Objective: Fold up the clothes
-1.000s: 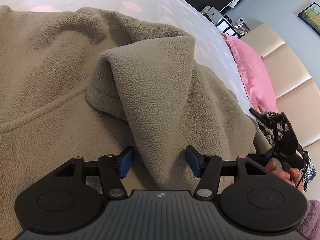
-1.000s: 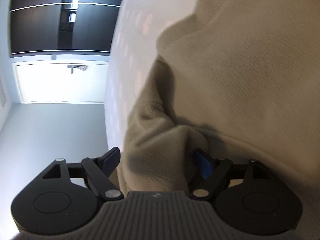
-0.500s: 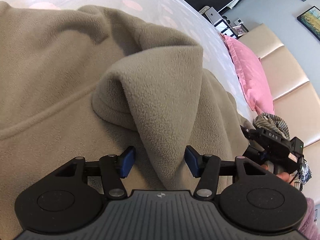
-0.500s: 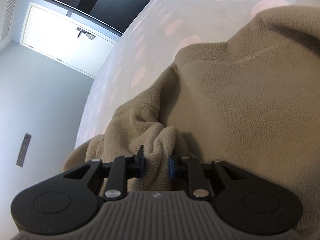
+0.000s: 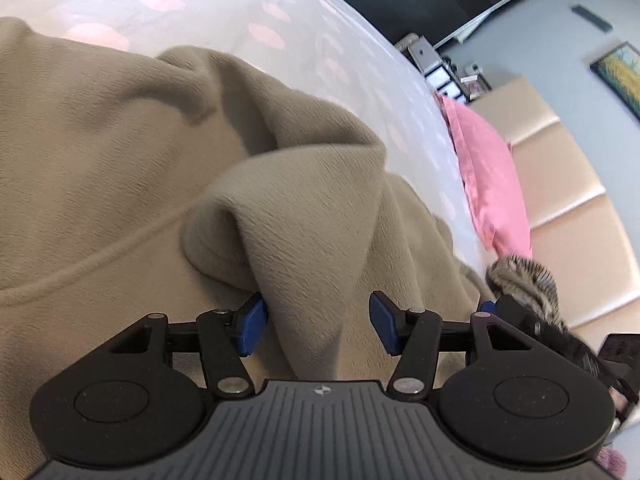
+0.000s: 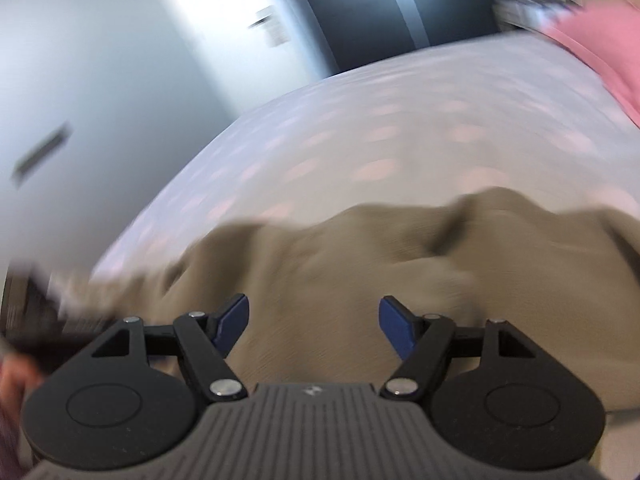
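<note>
A tan fleece garment (image 5: 120, 160) lies spread on a white bed sheet with pink spots (image 5: 280, 20). A raised fold of the fleece (image 5: 304, 216) runs down between the jaws of my left gripper (image 5: 316, 328). Those jaws are closing; the left pad touches the fold and the right pad stands a little apart from it. In the right wrist view, which is blurred by motion, my right gripper (image 6: 314, 324) hangs above the fleece (image 6: 400, 260). Its jaws are opening wide and nothing is between them.
A pink pillow (image 5: 488, 184) lies at the head of the bed against a beige padded headboard (image 5: 580, 200). A patterned cloth (image 5: 524, 280) sits near the fleece's right edge. Beyond the bed (image 6: 360, 140) are a bright door (image 6: 224, 40) and dark cabinets.
The right gripper pinched a bunch of fleece, then let it go, rose and rolled back upright. The left jaws narrowed slightly around the fold, which leans further over.
</note>
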